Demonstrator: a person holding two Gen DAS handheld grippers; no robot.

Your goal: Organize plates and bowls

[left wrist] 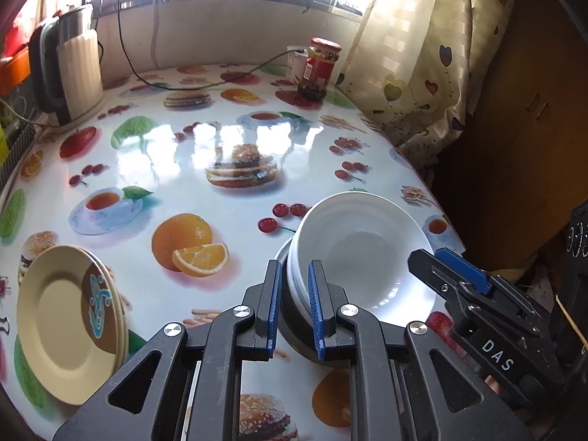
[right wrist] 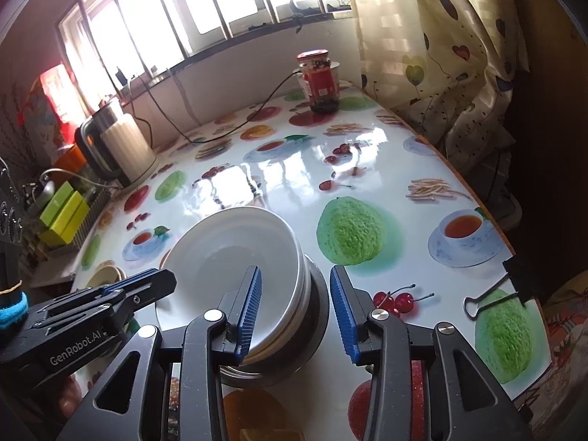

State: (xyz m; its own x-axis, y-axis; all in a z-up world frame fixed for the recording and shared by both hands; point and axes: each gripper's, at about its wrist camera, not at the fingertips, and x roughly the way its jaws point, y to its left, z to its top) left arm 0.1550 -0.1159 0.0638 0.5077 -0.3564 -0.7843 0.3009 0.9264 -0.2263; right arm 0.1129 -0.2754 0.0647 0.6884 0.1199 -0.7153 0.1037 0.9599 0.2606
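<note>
A: What is at the grippers?
B: Stacked white bowls (left wrist: 352, 253); the left gripper (left wrist: 294, 307) and the right gripper (right wrist: 296, 310) straddle the rim, pads slightly apart.
A: Beyond?
B: The glossy fruit-print table (left wrist: 176, 154), then a jar (left wrist: 319, 68), a kettle (left wrist: 70, 73), the window.

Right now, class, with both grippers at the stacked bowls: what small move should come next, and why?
Probably draw both grippers back off the rims. The white bowl already sits nested in the stack on the dark bowl. The right gripper stands open, pads clear of the rim; the left gripper straddles the opposite rim with a small gap. Nothing looks left to place here.
</note>
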